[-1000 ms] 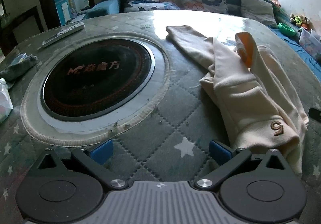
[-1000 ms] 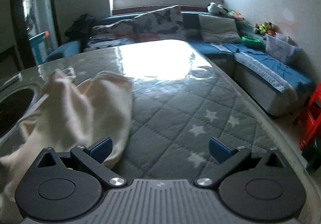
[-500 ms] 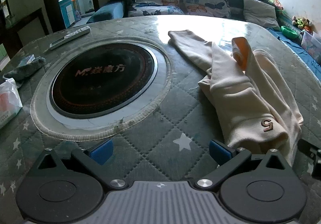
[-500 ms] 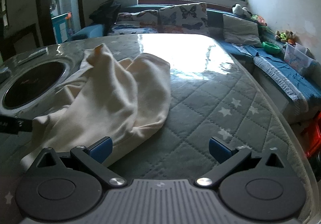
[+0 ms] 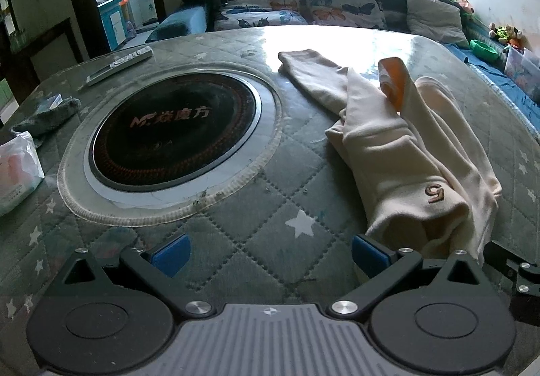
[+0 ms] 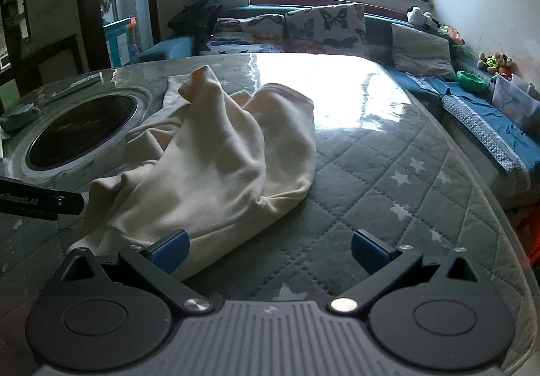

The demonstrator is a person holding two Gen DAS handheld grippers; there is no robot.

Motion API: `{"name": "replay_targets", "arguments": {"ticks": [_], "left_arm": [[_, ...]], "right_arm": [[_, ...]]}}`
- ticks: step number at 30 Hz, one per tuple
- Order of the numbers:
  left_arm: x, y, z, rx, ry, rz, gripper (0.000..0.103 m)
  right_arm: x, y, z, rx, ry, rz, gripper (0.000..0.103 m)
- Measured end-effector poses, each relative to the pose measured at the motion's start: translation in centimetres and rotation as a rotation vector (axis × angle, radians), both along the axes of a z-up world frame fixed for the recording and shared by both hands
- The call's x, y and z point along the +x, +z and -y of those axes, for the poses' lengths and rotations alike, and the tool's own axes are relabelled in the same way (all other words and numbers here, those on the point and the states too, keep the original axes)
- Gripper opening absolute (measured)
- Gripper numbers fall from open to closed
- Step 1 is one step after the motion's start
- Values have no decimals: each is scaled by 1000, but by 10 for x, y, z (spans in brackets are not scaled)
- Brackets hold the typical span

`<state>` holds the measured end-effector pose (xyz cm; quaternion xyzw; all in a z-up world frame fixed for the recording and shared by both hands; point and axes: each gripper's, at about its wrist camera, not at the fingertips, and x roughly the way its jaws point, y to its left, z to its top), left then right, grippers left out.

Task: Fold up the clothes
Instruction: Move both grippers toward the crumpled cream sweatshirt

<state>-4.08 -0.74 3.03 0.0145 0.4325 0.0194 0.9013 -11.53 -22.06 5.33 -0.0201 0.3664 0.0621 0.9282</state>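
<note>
Your left gripper (image 5: 270, 254) and right gripper (image 6: 270, 251) both gape wide, holding nothing. The cream garment (image 5: 398, 153) lies crumpled on the quilted table (image 5: 256, 207), right of its round cooktop (image 5: 175, 126), toward the near edge.

left gripper (image 5: 270, 254) is wide open, holding nothing, low over the quilted table cover (image 5: 276, 173); cream garment (image 5: 398, 153) lies bunched just right of it, orange lining (image 5: 393, 81) poking up; round black cooktop (image 5: 175, 126) on the left, remote (image 5: 118, 64) behind it
</note>
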Motion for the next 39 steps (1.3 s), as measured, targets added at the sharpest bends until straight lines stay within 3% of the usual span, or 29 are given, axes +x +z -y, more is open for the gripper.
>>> {"name": "replay_targets", "arguments": {"ticks": [39], "left_arm": [[-55, 23, 13, 35, -8, 74, 103]], "right_arm": [[-46, 21, -19, 16, 60, 94, 103]]}}
